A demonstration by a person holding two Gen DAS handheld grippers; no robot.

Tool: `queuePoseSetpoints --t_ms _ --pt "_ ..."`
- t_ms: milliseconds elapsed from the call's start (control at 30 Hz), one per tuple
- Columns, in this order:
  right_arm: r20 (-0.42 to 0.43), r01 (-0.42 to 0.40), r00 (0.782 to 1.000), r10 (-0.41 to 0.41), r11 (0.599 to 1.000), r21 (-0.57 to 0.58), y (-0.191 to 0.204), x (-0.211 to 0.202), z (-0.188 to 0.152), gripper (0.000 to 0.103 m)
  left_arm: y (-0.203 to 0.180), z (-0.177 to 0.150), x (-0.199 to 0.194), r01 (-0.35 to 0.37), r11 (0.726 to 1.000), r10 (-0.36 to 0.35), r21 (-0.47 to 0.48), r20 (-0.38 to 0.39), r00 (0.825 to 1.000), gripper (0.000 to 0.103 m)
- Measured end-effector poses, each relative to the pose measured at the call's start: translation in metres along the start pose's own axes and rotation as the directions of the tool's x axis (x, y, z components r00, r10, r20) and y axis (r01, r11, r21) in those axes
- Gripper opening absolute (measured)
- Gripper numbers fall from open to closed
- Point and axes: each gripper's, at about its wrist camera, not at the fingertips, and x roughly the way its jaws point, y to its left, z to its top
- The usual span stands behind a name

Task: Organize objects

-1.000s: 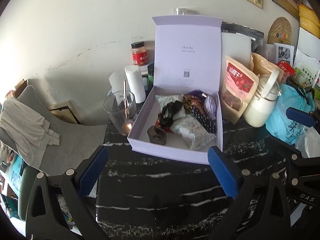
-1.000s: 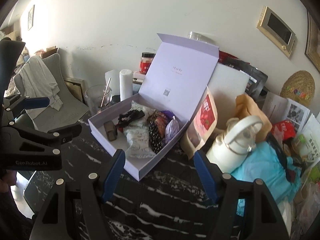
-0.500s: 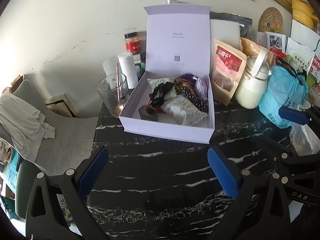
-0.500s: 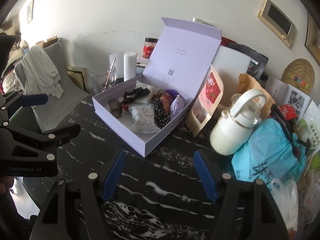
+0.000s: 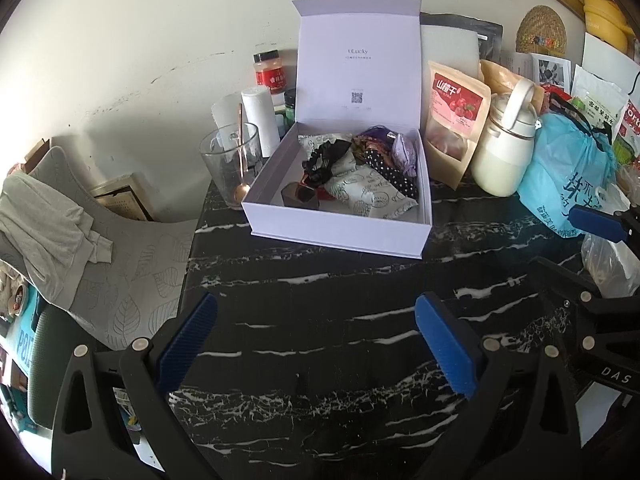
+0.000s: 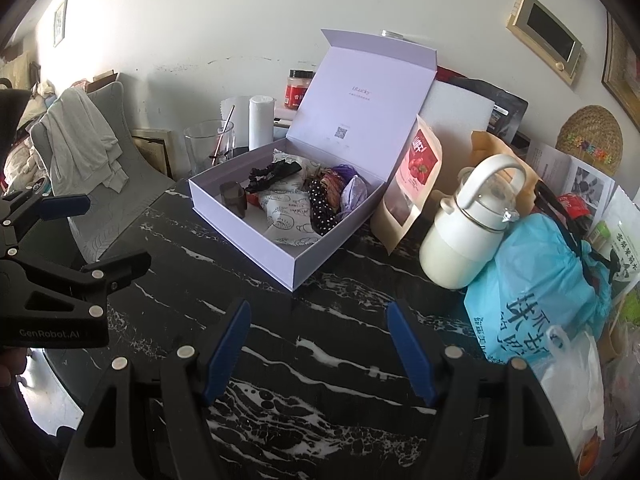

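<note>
Looking along the left tool (image 5: pixel 316 340), its blue pads stand wide apart over bare black marble table (image 5: pixel 320 304), holding nothing. The lilac box (image 5: pixel 340 236) sits beyond, lid up, with a patterned pouch (image 5: pixel 368 194) and black scrunchie (image 5: pixel 326 160) inside; a glass (image 5: pixel 228 168) stands just left of it.

From the right view, the right tool (image 6: pixel 320 344) is likewise wide and empty. The box (image 6: pixel 256 240) lies ahead to the left, a white kettle (image 6: pixel 468 236) to its right.

Glossy black marble-look tabletop (image 5: pixel 320 320) beneath the jaws; beyond them matt lavender cardboard box (image 5: pixel 340 236), clear glass cup (image 5: pixel 224 160).
</note>
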Motion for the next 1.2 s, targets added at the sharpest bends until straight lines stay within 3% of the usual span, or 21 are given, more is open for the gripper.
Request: queuePoseSetpoints --t_ms 333,1067,1200 --pt "0.003 -0.003 1.0 0.003 1.0 0.0 -0.003 -0.001 -0.006 0.072 -0.004 -0.007 -0.013 -0.026 1.0 0.026 0.002 0.038 0.999 0.099" --pt "0.018 -0.002 1.0 0.002 1.0 -0.017 0.0 -0.009 -0.012 0.072 -0.005 -0.012 -0.012 0.01 1.0 -0.011 0.011 0.01 1.0 0.099" --pt "0.018 0.004 1.0 -0.004 1.0 -0.016 -0.001 -0.01 -0.014 0.072 -0.008 -0.014 -0.01 -0.025 0.999 0.025 0.031 0.007 1.0 0.099"
